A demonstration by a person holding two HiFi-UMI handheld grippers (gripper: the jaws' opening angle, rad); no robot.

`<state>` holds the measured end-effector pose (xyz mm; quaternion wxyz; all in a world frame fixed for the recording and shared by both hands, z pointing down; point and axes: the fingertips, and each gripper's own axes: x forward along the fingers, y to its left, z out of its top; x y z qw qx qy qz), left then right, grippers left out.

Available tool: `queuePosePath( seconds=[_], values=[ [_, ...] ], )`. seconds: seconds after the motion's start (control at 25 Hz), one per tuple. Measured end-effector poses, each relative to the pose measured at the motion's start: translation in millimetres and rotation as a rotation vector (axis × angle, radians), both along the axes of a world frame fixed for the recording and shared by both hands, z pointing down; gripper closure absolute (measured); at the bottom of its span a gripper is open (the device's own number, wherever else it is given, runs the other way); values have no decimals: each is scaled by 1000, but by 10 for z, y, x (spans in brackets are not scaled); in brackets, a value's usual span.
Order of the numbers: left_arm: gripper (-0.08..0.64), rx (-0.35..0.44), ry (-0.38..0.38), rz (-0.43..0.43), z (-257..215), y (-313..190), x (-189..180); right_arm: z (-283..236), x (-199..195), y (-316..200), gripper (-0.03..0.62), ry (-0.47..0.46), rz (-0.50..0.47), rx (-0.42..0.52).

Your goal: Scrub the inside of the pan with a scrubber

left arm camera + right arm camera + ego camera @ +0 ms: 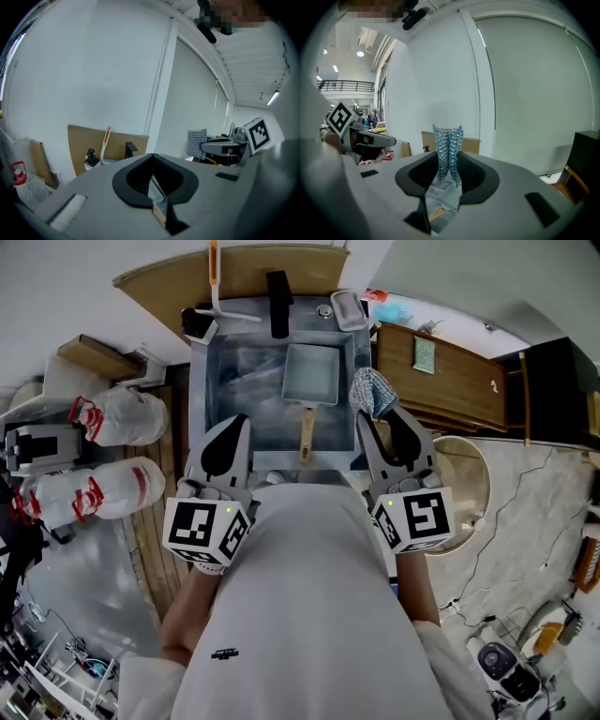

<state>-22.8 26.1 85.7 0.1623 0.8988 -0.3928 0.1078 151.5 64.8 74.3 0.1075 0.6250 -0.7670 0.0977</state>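
A rectangular grey pan (311, 374) with a wooden handle (306, 432) lies in the steel sink (225, 381), handle towards me. My right gripper (375, 413) is held above the sink's right rim, shut on a blue-silver mesh scrubber (372, 390) that sticks up between its jaws. In the right gripper view the scrubber (448, 147) stands upright past the right gripper (449, 159), with the pan (445, 199) below. My left gripper (234, 420) hovers over the sink's near left side, shut and empty. Through its jaws the left gripper (152, 157) view shows a sliver of the pan (157, 199).
At the sink's back stand a black faucet (278, 304), an orange-handled brush (215, 277), a soap dispenser (197, 324) and a small tray (348, 308). A wooden cabinet (450, 371) is at the right, white bags (122, 413) at the left, a round basin (464, 479) near right.
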Motion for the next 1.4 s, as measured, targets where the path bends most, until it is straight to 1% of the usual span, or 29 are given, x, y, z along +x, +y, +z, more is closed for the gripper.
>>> queuePosePath(
  seconds=[0.12, 0.36, 0.64, 1.4],
  values=[
    [555, -3, 3, 11, -10, 21, 33, 33, -33, 33, 472, -12, 2, -7],
    [555, -8, 1, 26, 2, 102, 44, 21, -79, 82, 471, -5, -4, -6],
    [555, -8, 7, 18, -30, 183, 23, 59, -120, 182, 471, -4, -12, -20],
    [555, -12, 2, 29, -1, 400, -56, 181, -137, 485, 471, 1, 25, -46]
  ],
)
